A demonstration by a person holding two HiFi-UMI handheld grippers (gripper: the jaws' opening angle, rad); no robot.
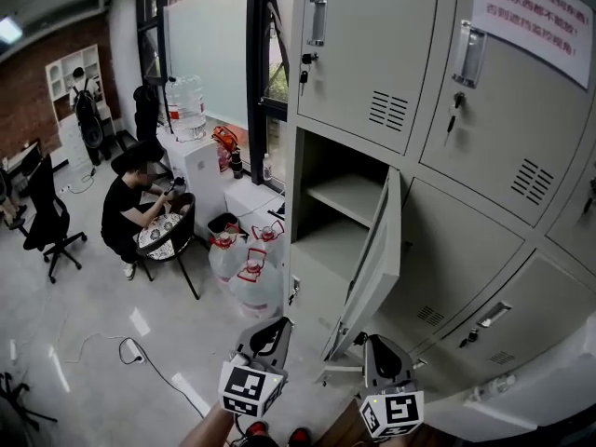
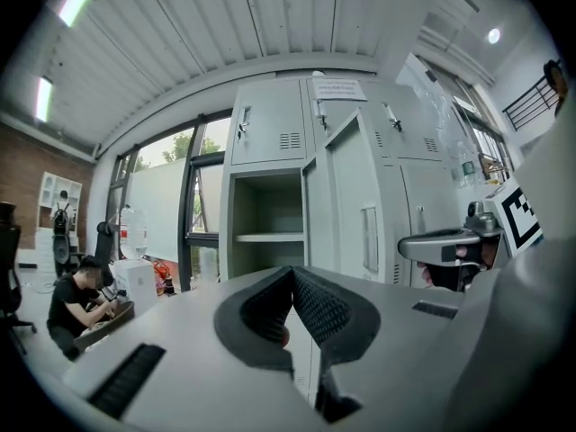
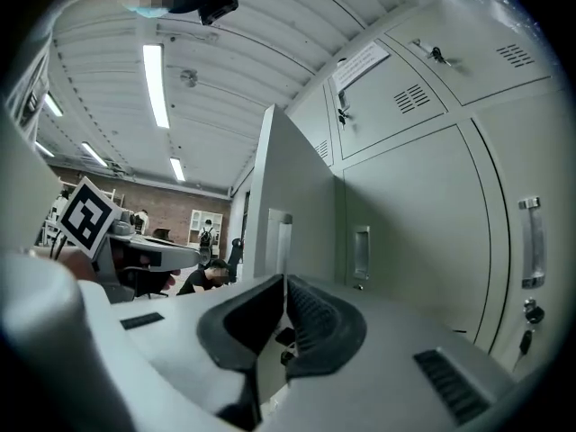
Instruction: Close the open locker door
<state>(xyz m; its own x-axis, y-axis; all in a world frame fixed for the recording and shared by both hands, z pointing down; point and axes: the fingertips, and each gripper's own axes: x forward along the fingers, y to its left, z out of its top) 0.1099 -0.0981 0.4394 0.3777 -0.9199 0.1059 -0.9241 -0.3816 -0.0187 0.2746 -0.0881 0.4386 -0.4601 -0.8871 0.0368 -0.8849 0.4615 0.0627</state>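
Dark ribbed pads of the right gripper (image 3: pixel 284 282) meet with nothing between them. Its jaws point at the free edge of the grey locker door (image 1: pixel 377 259); contact cannot be determined. The left gripper (image 1: pixel 276 324) is likewise closed and empty, just left of the door. The door stands half open, hinged on the right side of the open compartment (image 1: pixel 340 203), which lies at the left edge of the locker bank (image 1: pixel 372 45), below the top-left unit.
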